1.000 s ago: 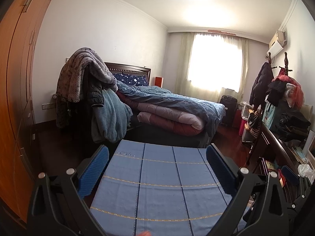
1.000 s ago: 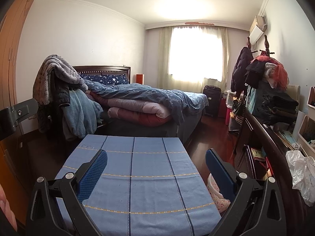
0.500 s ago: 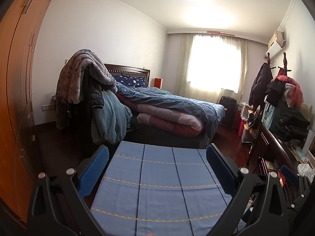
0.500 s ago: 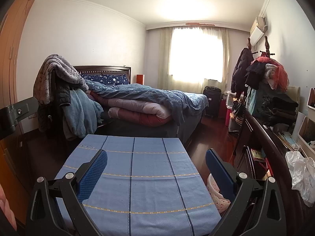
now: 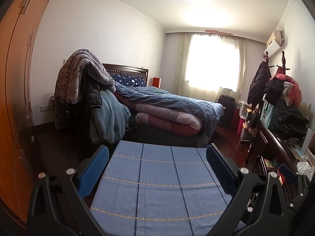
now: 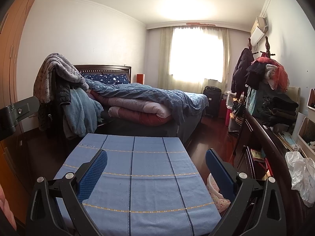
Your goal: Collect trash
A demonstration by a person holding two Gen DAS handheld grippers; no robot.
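On dark sideboard at right, crumpled white plastic bag (image 6: 301,179) seen, likely trash; no clear long axis, bulk slumped toward near edge. Small bin (image 6: 216,194) partly hidden beside blue-clothed tabletop (image 6: 135,179). Right claw (image 6: 156,174) and left claw (image 5: 157,170) spread, nothing held. Approach from above advised, loose folds pinched.

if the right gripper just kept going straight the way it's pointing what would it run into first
Probably the bed. The right gripper, jaws open and empty, looks level across the blue checked cloth, seemingly clearing it, though depth is unclear.
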